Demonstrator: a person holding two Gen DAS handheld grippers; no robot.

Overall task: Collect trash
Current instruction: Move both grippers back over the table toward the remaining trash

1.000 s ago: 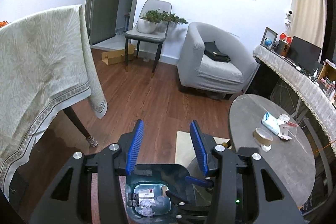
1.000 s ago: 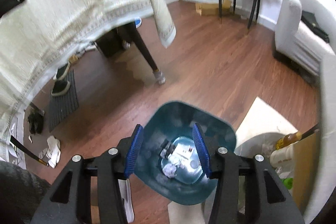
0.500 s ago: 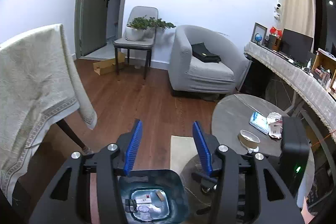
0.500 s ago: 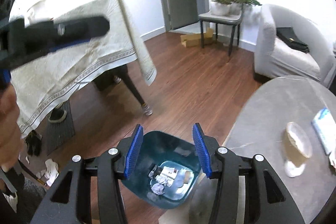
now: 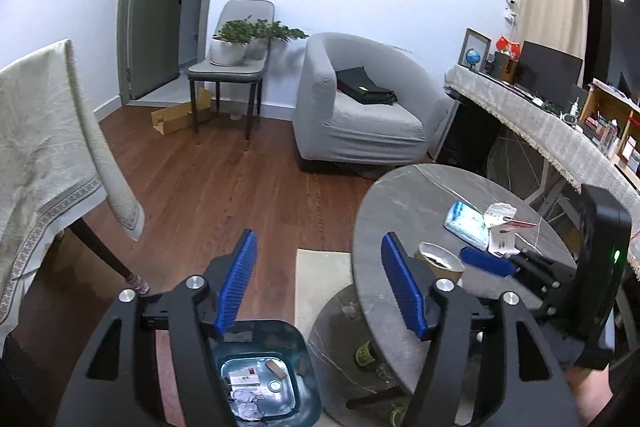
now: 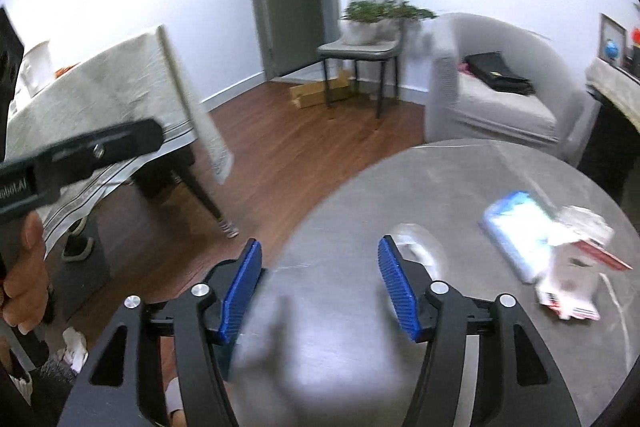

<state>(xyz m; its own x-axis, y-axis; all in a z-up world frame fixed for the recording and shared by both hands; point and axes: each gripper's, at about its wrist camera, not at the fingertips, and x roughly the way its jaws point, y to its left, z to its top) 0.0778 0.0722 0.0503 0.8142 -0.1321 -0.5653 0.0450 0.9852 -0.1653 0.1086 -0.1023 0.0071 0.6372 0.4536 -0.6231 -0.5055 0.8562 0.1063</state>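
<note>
1. Both tongs wide open, nothing held: left gripper hangs over floor btwn bin and table; right gripper is above round table, prob. lined up for next pick.
2. Trash on table: tape roll, blue pack, torn wrappers, far side from bin.
3. Teal bin sits on floor just beside table w/ scraps inside, handy for short drops.
</note>
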